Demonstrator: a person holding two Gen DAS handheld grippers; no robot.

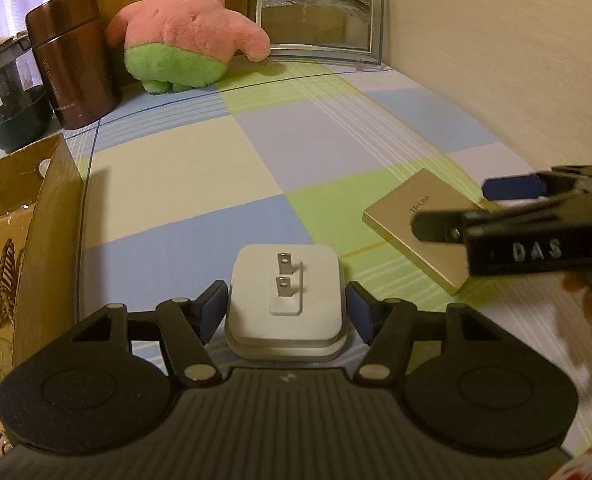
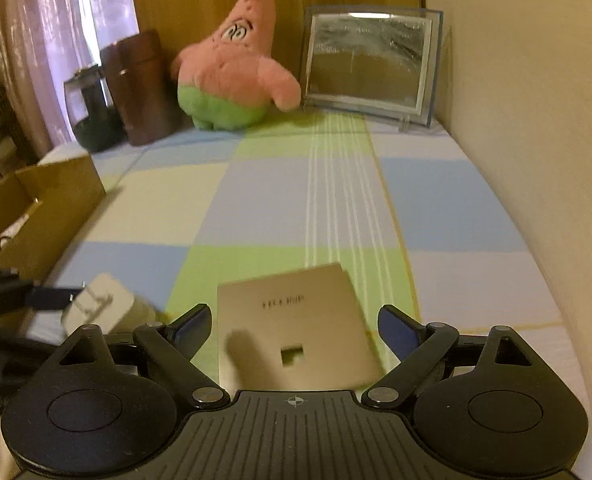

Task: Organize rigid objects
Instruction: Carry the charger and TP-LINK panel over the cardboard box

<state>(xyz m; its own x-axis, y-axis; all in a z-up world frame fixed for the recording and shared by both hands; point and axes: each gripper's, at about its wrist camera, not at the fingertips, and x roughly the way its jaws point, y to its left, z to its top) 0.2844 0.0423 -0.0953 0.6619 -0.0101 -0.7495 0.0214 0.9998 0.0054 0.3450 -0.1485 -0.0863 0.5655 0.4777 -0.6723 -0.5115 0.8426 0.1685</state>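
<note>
Left gripper (image 1: 286,300) clamping white plug adapter (image 1: 286,300), pads pressing both sides, prongs facing up, over checked tablecloth (image 1: 176,168). Right gripper (image 2: 294,326) standing wide apart, gold flat box (image 2: 296,328) lying between fingers, pads not touching it. Cardboard box (image 1: 24,220) sitting at table's left edge.

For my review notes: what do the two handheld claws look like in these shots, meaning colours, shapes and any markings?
Both the left claw and the right claw are matte black plastic: a ribbed centre body, round discs either side, linkage arms with silver pivot pins, and blue pads inside the fingers. Raised letters "DAS" mark the right one's side. No cables or sleeves show.
</note>
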